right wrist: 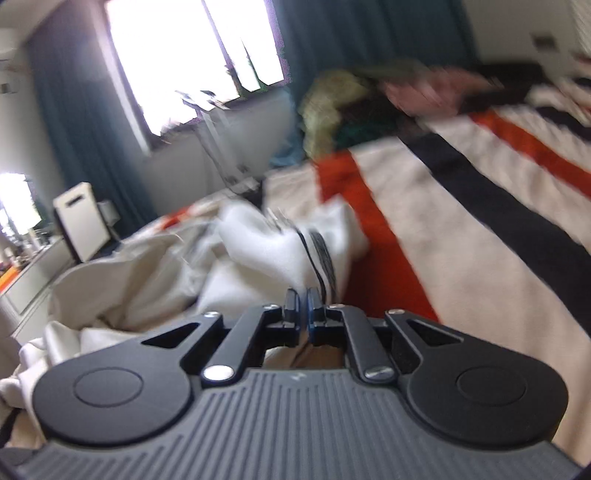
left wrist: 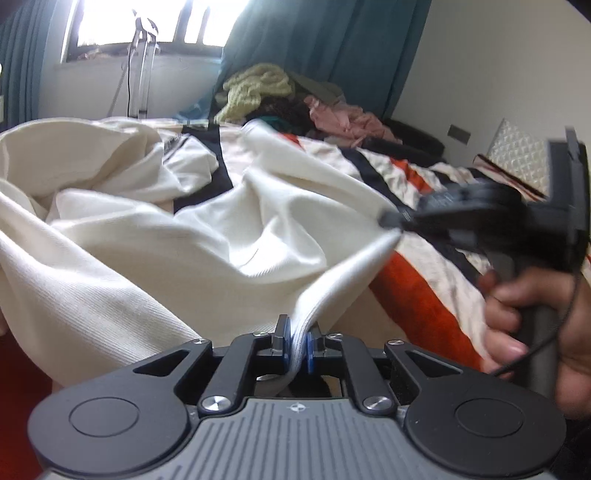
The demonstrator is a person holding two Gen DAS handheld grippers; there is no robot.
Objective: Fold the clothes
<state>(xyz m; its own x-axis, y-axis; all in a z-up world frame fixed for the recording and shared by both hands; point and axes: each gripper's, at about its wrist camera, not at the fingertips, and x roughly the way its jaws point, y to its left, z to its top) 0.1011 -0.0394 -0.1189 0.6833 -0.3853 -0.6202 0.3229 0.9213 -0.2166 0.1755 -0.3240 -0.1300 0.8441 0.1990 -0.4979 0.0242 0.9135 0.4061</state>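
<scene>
Daylight from a window (left wrist: 147, 22) with teal curtains (left wrist: 325, 48) falls over a bed spread with a striped blanket (right wrist: 480, 221) in cream, orange and black, and at the far end of the bed sits a heap of other clothes (left wrist: 288, 99), yellow-green, dark and pink. Across the near part of the blanket lies the cream garment (left wrist: 147, 240), rumpled and partly lifted, its bulk spreading to the left of both grippers. One stretched edge of it runs as a taut band between the two tools. The left gripper (left wrist: 296, 341) is closed on the ribbed hem, the cloth bunched between its blue pads and trailing down behind them. The right gripper (right wrist: 303, 314), seen in the left wrist view as a blurred black tool held by a hand (left wrist: 535, 325) at the right edge, meets the other end of that band; in its own view the jaws are pressed together on a thin fold of the same cloth, with black stripes on the fabric just beyond the fingertips.
</scene>
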